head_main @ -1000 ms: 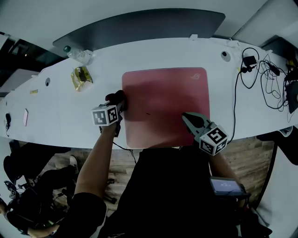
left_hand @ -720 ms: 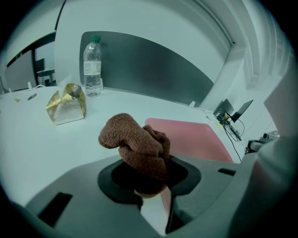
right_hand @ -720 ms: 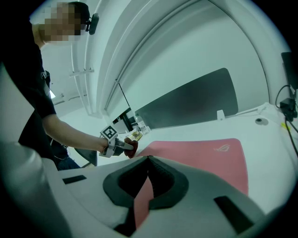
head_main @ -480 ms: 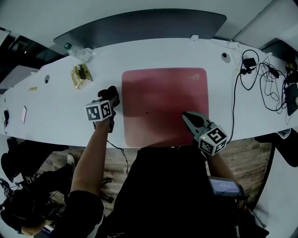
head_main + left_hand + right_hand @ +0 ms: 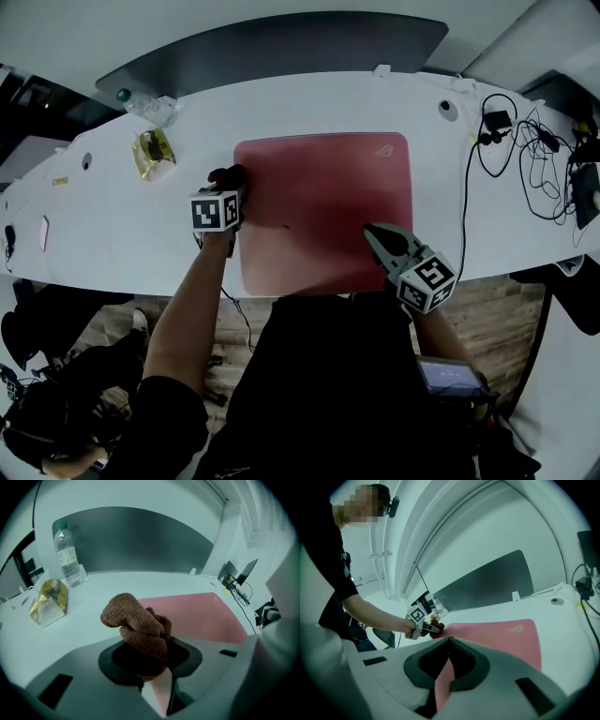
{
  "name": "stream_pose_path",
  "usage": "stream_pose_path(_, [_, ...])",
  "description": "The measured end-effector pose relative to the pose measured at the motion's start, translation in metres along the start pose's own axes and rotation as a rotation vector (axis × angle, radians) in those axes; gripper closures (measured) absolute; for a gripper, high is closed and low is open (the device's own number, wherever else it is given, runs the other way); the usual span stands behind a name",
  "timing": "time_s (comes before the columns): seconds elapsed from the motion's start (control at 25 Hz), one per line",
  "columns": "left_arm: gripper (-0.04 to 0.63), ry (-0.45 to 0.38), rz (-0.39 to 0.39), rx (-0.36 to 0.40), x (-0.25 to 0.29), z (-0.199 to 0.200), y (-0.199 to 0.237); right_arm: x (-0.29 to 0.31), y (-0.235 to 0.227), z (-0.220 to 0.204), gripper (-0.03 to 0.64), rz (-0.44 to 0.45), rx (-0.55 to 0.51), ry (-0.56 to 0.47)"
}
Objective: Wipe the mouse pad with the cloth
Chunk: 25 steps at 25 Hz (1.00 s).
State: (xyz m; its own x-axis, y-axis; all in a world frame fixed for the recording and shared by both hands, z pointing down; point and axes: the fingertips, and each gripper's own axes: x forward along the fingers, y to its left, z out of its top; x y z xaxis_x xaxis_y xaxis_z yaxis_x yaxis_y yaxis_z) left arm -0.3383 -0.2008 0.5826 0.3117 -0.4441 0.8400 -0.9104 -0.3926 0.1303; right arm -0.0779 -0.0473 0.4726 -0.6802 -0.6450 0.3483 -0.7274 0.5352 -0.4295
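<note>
Your left gripper [image 5: 231,184] clenches the brown cloth [image 5: 138,630] at the mouse pad's [image 5: 328,211] left edge, your right gripper [image 5: 373,234] is closed and empty, and most of the wiping looks undone.

The head view looks steeply down from above the person onto the white surface [image 5: 141,216] and the pink mouse pad [image 5: 323,202]. The left gripper view sits low at the pad's left edge, facing the grey back panel [image 5: 140,541], with the cloth [image 5: 138,632] close before its lens. The right gripper view looks from the pad's near right corner leftward across it, catching the left hand-held gripper [image 5: 433,626]. All three views share the pad.
</note>
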Motion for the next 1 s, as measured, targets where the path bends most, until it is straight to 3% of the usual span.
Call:
stream_pose_path(0.36, [0.460,0.038,-0.004,0.044,0.013,0.009,-0.048,-0.023,-0.023,-0.004,0.594,0.010,0.021,-0.003])
stream_pose_path(1.0, [0.460,0.100,-0.117,0.061,0.050,0.029,-0.178,-0.075,-0.082,0.000,0.594,0.031,0.029,-0.021])
